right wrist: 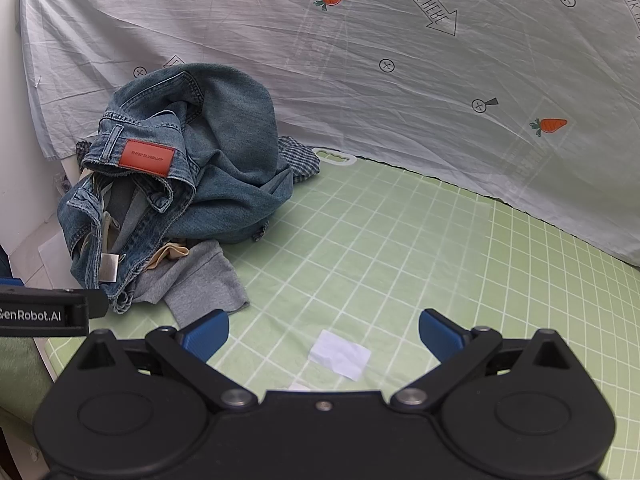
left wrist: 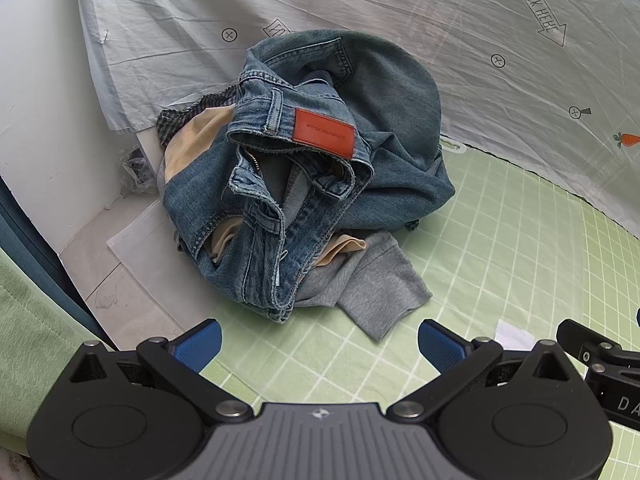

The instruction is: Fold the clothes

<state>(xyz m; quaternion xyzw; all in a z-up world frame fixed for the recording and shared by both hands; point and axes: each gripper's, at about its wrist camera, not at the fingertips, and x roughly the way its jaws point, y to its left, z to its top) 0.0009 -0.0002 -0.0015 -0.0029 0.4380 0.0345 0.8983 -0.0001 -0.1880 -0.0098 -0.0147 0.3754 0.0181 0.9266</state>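
Crumpled jeans [left wrist: 320, 168] heaped atop grey garment [left wrist: 372, 288]. Just short of jeans: left hand-held gripper [left wrist: 319, 344] and right hand-held gripper [right wrist: 324, 334], both spread wide, empty.

jeans [left wrist: 320, 168]: faded denim | patch [left wrist: 323, 133]: smooth leather-like | fingers [left wrist: 198, 344]: ribbed blue pads

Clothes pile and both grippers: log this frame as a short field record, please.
surface: green grid-patterned mat
backdrop: pale sheet printed with carrots and arrows
top garment: crumpled blue denim jeans with an orange-red waistband patch
underneath: grey knit garment, beige cloth, dark checked fabric
loose item: small white paper slip
left gripper: open, empty, short of the pile
right gripper: open, empty, over the mat
folding: not started
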